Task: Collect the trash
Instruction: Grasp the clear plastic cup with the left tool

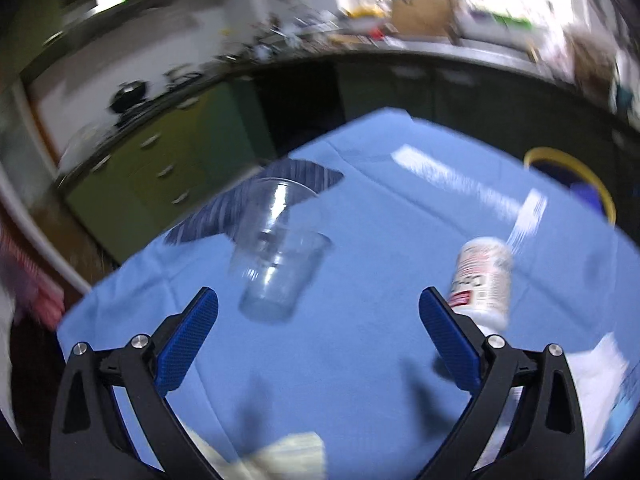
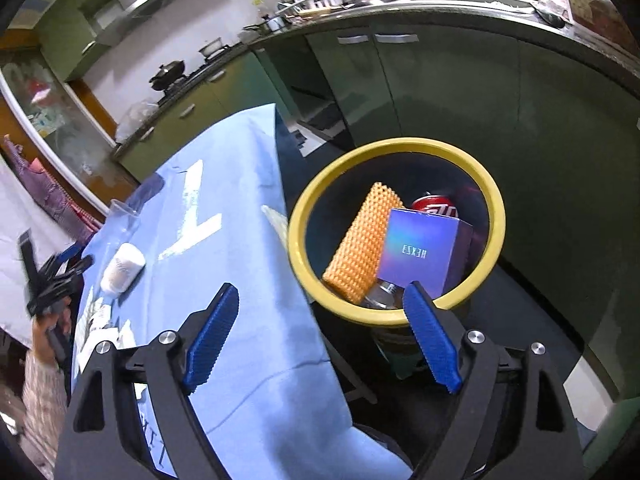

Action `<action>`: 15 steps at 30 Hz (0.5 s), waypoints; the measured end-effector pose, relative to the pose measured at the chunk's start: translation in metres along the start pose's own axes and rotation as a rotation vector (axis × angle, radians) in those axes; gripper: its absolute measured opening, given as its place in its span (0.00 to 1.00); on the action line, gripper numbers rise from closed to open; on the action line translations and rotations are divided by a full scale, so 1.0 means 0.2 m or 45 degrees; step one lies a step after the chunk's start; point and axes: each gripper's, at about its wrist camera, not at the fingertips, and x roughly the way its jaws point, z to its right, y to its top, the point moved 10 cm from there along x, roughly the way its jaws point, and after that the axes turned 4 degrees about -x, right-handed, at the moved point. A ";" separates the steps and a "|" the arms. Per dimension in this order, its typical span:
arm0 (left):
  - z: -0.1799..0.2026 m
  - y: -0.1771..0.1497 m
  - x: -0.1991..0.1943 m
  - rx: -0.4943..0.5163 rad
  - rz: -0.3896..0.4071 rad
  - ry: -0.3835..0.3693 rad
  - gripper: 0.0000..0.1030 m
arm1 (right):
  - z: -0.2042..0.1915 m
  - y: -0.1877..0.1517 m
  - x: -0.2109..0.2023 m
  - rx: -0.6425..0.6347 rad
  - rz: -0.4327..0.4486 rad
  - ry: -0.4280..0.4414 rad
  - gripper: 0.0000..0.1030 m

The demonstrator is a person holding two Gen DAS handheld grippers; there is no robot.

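A clear plastic cup (image 1: 276, 256) lies tilted on the blue tablecloth (image 1: 360, 360), just ahead of my open, empty left gripper (image 1: 318, 304). A white bottle with red print (image 1: 482, 280) lies beside the left gripper's right finger; it also shows in the right wrist view (image 2: 122, 274). My right gripper (image 2: 320, 300) is open and empty at the table's edge, next to the yellow-rimmed bin (image 2: 494, 216). The bin holds an orange foam net (image 2: 360, 248), a purple box (image 2: 420, 254) and a red can (image 2: 436, 204).
Crumpled paper (image 1: 288, 454) lies near the left gripper's base, white wrappers (image 1: 600, 380) at the right. Green kitchen cabinets (image 2: 440, 92) and a cluttered counter stand behind the table. The bin rim (image 1: 568, 160) shows beyond the table's far right edge.
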 end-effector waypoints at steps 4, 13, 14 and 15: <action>-0.08 0.06 0.15 -0.013 -0.090 -0.042 0.93 | -0.02 0.01 -0.02 -0.008 0.008 0.008 0.82; -0.20 0.15 0.39 -0.123 -0.195 -0.204 0.93 | 0.00 0.00 0.05 0.008 -0.039 -0.002 0.83; -0.19 0.14 0.41 -0.125 -0.207 -0.226 0.93 | 0.01 0.00 0.06 0.012 -0.043 -0.005 0.83; -0.19 0.13 0.42 -0.124 -0.216 -0.240 0.93 | 0.01 0.00 0.06 0.014 -0.045 -0.006 0.83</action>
